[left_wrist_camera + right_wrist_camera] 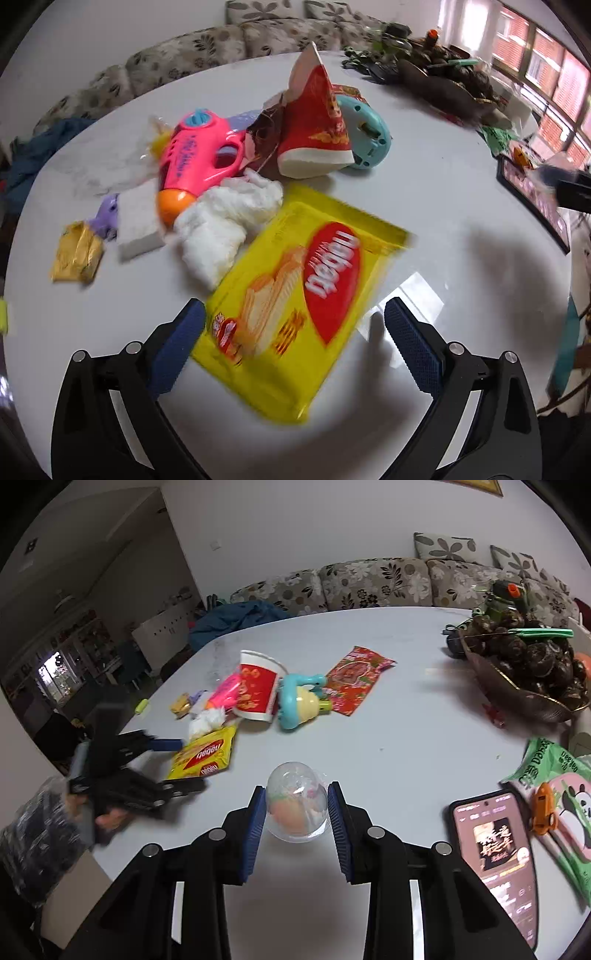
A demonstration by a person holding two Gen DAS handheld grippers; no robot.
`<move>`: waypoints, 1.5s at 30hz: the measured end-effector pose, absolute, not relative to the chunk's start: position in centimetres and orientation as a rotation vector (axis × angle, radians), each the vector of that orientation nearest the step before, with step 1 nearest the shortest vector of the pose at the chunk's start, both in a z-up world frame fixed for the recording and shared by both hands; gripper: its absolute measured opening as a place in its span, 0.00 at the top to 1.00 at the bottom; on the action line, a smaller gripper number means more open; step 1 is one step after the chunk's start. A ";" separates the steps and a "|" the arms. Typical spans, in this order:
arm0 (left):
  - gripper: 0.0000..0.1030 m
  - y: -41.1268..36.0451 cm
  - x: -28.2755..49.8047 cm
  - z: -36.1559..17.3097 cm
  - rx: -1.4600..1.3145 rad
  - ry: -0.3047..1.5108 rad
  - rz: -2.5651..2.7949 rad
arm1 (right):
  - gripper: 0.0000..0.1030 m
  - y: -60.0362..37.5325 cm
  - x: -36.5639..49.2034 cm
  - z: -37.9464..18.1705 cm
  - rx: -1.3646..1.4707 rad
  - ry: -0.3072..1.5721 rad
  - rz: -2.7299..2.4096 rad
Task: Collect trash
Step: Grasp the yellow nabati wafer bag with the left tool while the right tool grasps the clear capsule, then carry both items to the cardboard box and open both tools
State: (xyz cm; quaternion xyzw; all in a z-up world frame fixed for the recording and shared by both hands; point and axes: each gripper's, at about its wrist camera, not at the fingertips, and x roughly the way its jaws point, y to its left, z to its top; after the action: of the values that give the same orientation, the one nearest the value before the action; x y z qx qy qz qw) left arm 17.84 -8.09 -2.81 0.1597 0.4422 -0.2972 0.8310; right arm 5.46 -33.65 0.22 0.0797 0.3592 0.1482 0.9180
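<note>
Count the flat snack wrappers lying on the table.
3: the yellow wafer packet by the left gripper, the red wrapper past the teal toy, a small gold wrapper at the pile's far-left end. Clutter may hide more.

Yellow wafer packet [295, 306]: flat on white table, red oval logo up. Crumpled white tissue [225, 225]: touching packet's far edge. Red paper cup [317, 122]: on its side. Gold wrapper [75, 253]: crumpled, apart. Clear plastic capsule [297, 806]: egg-shaped, on table.
</note>
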 end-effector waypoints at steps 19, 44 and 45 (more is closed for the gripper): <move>0.52 -0.7 -0.8 5.1 0.129 0.659 -0.394 | 0.67 -26.5 -0.9 0.5 0.114 0.701 0.497; 0.44 -0.8 -11.1 -9.8 0.216 1.014 -0.514 | 0.47 -22.3 -11.9 -16.5 -0.014 1.104 0.513; 0.40 -0.4 -11.0 -9.1 0.212 0.994 -0.509 | 0.47 -22.5 -12.0 -15.1 -0.001 1.085 0.524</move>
State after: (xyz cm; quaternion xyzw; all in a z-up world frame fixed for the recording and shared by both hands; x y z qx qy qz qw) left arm -11.02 -0.42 -9.06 0.1003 0.4705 -0.2412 0.8428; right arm -12.04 -22.54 -15.08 -0.0002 0.5101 0.2465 0.8240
